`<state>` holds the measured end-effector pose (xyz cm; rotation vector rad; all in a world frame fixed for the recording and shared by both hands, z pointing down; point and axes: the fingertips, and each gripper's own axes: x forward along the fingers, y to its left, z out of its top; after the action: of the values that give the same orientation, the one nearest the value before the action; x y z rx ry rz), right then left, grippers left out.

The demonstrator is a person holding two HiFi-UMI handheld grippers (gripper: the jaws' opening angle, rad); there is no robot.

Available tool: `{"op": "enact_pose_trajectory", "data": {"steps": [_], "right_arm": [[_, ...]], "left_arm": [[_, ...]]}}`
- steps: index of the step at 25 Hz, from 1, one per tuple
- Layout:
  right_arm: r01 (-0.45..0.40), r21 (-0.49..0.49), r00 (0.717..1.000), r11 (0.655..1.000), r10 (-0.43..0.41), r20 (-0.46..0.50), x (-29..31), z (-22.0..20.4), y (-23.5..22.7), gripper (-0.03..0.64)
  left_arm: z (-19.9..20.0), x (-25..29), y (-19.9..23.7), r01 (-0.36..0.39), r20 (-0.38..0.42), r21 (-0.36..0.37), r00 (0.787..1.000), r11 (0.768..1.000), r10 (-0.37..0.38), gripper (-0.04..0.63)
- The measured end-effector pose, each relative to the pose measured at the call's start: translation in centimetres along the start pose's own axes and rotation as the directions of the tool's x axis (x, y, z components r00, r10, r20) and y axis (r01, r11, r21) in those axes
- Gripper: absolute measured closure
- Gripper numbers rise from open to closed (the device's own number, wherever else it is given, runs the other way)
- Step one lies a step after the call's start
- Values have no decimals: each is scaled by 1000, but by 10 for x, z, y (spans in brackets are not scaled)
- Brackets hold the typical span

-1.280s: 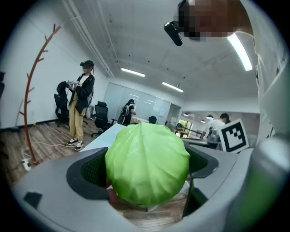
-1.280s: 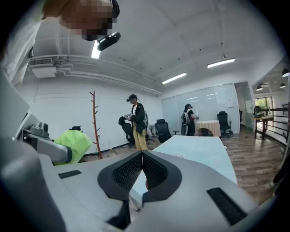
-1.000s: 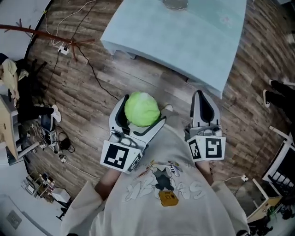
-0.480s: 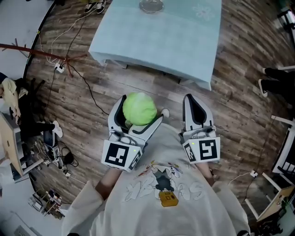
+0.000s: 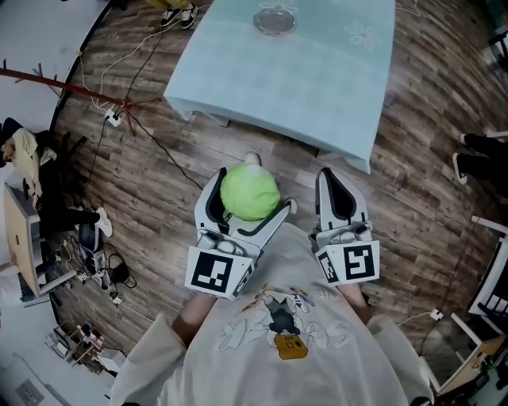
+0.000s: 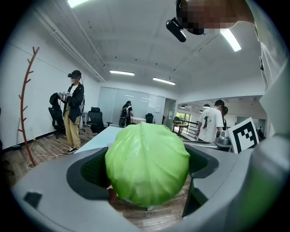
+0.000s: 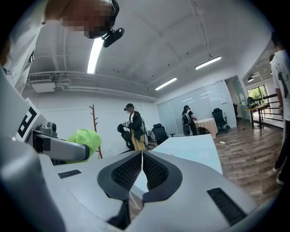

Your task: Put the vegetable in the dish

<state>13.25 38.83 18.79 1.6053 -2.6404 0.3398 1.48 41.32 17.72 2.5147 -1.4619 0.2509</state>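
A round green cabbage [image 5: 249,192] is clamped between the jaws of my left gripper [image 5: 248,194], held above the wooden floor in front of the person's chest. In the left gripper view the cabbage [image 6: 147,165] fills the space between the dark pads. My right gripper [image 5: 339,186] hangs beside it on the right, shut with its pads pressed together and nothing between them [image 7: 142,170]. A clear glass dish [image 5: 275,21] stands at the far end of the light blue table [image 5: 317,87]. From the right gripper view, the cabbage [image 7: 84,143] shows at the left.
A red coat stand [image 5: 71,63] and power cables [image 5: 119,119] lie on the floor at the left. Cluttered desks sit at the far left edge. Several people stand in the room [image 6: 72,113], one beside the table's far side. A person's shoes [image 5: 476,155] show at the right.
The table has shifted in the head view and its near edge now lies a little closer to both grippers. The cabbage stays held in the left gripper.
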Motion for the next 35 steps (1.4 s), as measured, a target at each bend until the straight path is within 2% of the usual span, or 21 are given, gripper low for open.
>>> {"op": "enact_pose_trajectory", "data": {"steps": [5, 8, 12, 20, 26, 31, 35], "right_arm": [[-20, 14, 999, 1000, 21, -28, 51, 1, -1, 591], [-29, 0, 999, 1000, 29, -31, 86, 6, 1, 592], [-50, -21, 999, 999, 50, -13, 130, 20, 6, 592], [21, -90, 1000, 996, -20, 6, 218, 47, 22, 592], [93, -95, 996, 991, -93, 1, 254, 51, 26, 594], [109, -108, 993, 988, -113, -30, 271, 52, 17, 594], [111, -76, 992, 991, -115, -46, 282, 49, 6, 594]], "left_arm": [[11, 32, 41, 0, -6, 20, 1000, 1000, 0, 72], [20, 52, 63, 10, -47, -28, 999, 1000, -11, 72], [29, 78, 101, 22, -56, -52, 998, 998, -25, 72], [52, 114, 181, 106, -58, -53, 992, 993, -109, 72], [54, 134, 216, 169, -67, -59, 983, 984, -173, 72], [57, 155, 231, 179, -58, -92, 981, 979, -185, 72], [56, 172, 239, 161, -64, -103, 984, 982, -168, 72]]}}
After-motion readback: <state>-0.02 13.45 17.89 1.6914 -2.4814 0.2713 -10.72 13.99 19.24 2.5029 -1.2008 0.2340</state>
